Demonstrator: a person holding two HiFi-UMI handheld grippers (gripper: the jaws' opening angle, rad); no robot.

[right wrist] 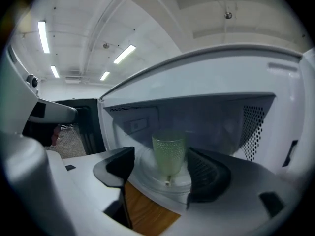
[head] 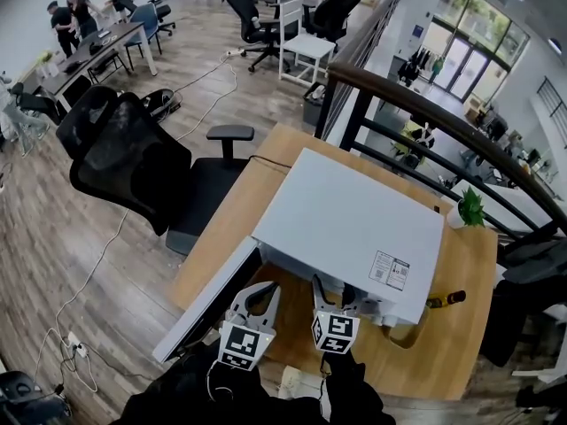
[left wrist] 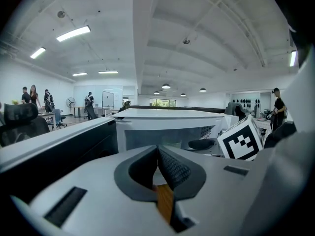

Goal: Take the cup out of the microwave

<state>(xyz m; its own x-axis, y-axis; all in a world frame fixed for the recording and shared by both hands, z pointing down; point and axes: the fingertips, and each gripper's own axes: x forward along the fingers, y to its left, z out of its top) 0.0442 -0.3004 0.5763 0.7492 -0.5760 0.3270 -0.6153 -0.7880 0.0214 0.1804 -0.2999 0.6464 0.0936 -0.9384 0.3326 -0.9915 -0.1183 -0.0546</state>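
Note:
A white microwave [head: 354,220] stands on a wooden table [head: 461,343] with its door [head: 208,304] swung open to the left. Inside it, a pale green dimpled cup [right wrist: 169,154] stands upright on the glass turntable [right wrist: 147,176]. My right gripper [right wrist: 160,167] is open at the oven's mouth; the cup shows in the gap between its dark pads [right wrist: 206,173], which do not touch it. In the head view the right gripper [head: 332,292] points into the cavity. My left gripper [head: 260,297] hangs beside it near the door, and its jaws [left wrist: 158,154] are shut on nothing.
A black office chair [head: 124,158] stands left of the table. A small green plant [head: 469,206] and a brown bottle [head: 447,299] sit to the right of the microwave. A dark railing [head: 425,104] runs behind it. People stand at desks far off [head: 66,16].

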